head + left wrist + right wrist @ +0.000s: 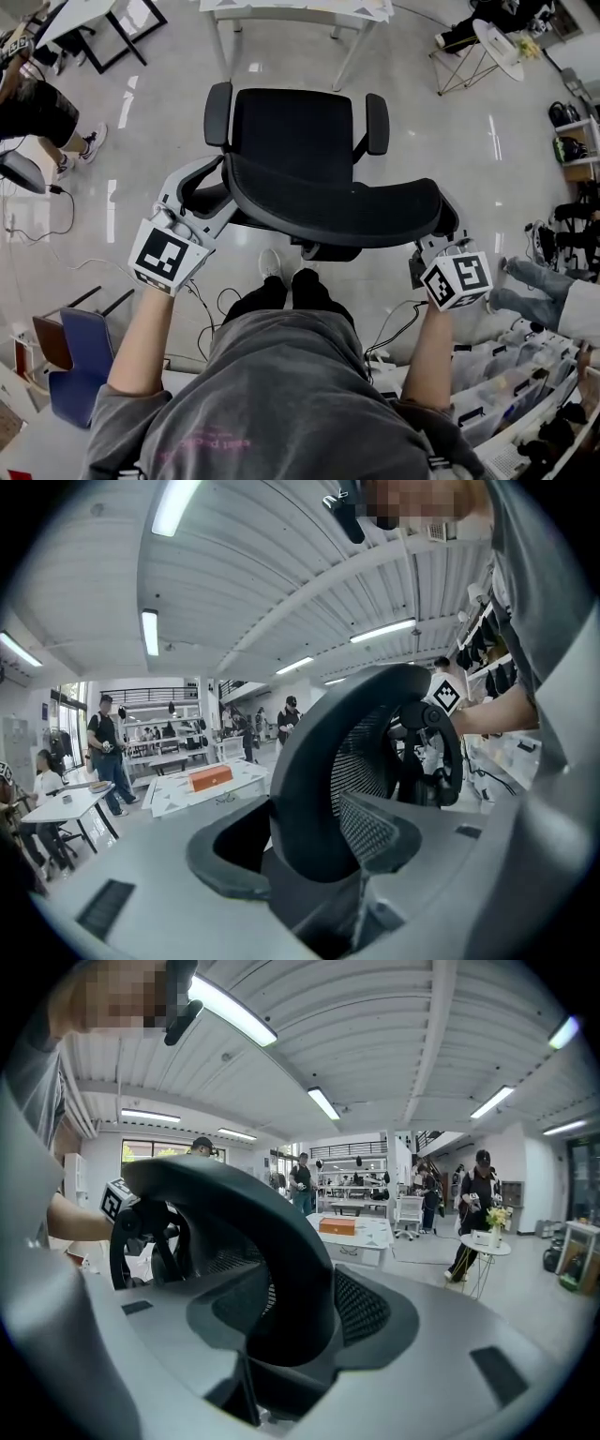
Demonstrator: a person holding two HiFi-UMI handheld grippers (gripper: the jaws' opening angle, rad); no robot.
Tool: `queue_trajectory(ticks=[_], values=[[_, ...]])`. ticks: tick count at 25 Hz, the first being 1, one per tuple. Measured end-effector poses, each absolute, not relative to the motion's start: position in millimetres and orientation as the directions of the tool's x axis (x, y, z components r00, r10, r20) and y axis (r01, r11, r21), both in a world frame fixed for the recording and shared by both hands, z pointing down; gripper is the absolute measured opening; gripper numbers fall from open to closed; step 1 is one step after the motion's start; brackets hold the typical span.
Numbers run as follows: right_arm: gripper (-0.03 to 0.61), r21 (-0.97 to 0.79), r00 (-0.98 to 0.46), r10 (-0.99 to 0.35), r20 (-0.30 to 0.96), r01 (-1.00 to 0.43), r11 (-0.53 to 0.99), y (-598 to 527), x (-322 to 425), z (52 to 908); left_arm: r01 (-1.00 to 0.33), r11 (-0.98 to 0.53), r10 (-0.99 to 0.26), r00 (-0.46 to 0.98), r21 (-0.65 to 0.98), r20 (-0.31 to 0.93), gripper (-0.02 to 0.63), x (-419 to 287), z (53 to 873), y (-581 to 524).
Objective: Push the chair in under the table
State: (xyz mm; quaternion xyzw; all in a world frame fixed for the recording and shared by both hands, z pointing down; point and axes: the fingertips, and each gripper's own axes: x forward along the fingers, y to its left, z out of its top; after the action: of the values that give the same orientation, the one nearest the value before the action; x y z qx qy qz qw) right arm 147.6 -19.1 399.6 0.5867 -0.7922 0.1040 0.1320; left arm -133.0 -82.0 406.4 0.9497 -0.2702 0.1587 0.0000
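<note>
You stand behind a black office chair [291, 141], well short of the white table [281, 11] ahead. Your left gripper [305, 841] holds its jaws apart around the backrest rim [328, 220] (a gap shows beside one pad); your right gripper [286, 1312] clamps the same rim

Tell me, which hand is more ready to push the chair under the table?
Probably the right. The right gripper looks clamped on the backrest rim, while the left gripper has the rim between its jaws with a gap beside one pad. The table is straight ahead.
</note>
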Motion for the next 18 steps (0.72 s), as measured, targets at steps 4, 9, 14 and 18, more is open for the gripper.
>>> queue_trajectory(ticks=[4, 9, 14, 18], values=[[0.213, -0.035, -0.334, -0.879, 0.340, -0.939, 0.343, -23, 151, 400, -0.514, -0.854, -0.511, 0.795, -0.083, 0.327, 0.232, -129, 409, -85], [0.218, -0.030, -0.369, -0.868, 0.331, -0.924, 0.381, -25, 152, 400, -0.520, -0.851, -0.510, 0.787, -0.072, 0.348, 0.230, -124, 412, -88], [0.232, -0.029, -0.409, -0.851, 0.330, -0.905, 0.424, -29, 152, 402, -0.518, -0.852, -0.506, 0.778, -0.076, 0.373, 0.229, -118, 414, -91], [0.235, -0.038, -0.457, -0.823, 0.338, -0.880, 0.474, -37, 147, 405, -0.518, -0.853, -0.498, 0.776, -0.060, 0.386, 0.227, -119, 416, -95]])
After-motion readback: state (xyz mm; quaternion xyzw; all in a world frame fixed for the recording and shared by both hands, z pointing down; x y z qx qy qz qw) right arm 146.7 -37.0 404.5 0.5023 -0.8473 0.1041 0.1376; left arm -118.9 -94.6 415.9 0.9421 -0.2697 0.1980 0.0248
